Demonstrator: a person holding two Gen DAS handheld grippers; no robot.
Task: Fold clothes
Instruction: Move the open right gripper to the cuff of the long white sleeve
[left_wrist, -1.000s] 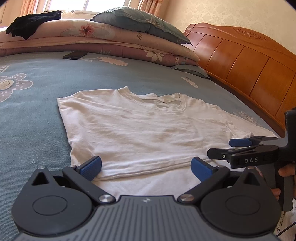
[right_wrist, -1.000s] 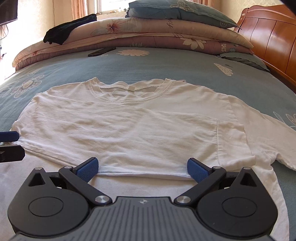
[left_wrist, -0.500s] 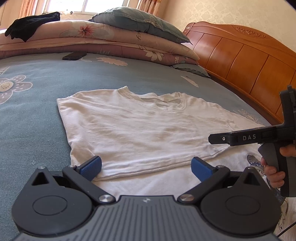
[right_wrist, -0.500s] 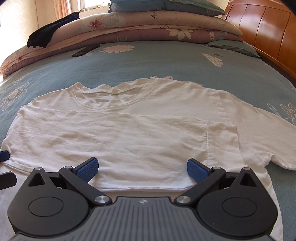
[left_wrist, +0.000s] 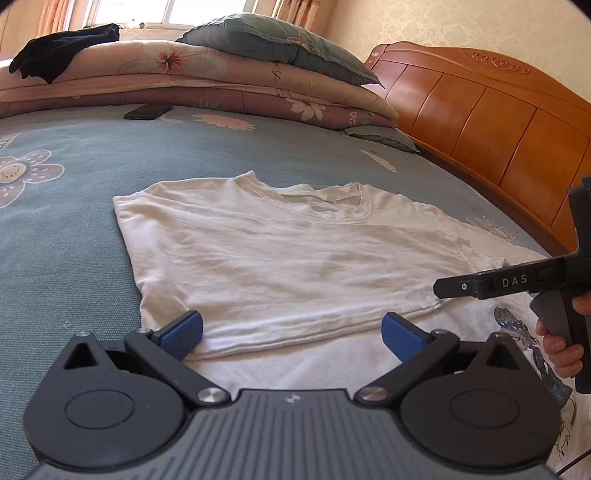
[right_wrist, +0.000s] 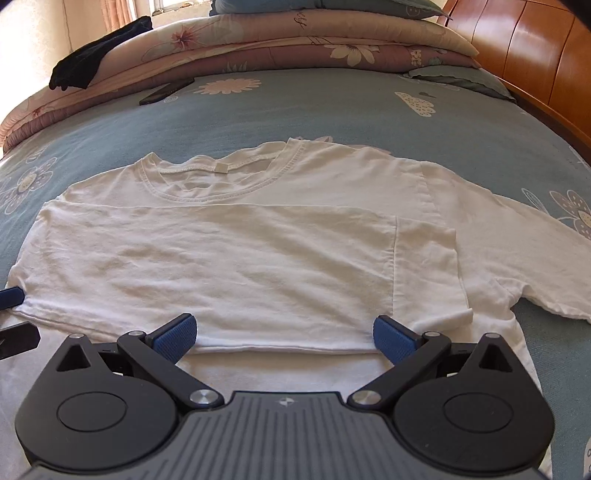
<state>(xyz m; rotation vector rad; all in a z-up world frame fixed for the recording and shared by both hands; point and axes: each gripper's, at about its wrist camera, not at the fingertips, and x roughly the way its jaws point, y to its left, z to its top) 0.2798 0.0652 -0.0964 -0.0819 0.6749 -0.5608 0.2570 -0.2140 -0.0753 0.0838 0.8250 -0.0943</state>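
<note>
One white T-shirt (right_wrist: 258, 258), partly folded, is laid flat on the blue bedspread (right_wrist: 332, 110). Two grippers are held over its hem: left gripper (left_wrist: 291, 332) and right gripper (right_wrist: 282, 334), both spread, nothing pinched.

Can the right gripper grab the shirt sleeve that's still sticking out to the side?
Probably yes. The right gripper is open and holds nothing, and the unfolded sleeve of the white T-shirt lies flat on the bedspread with nothing on top or in between.

Left tongs (left_wrist: 291, 334) and right tongs (right_wrist: 283, 334) spread wide
</note>
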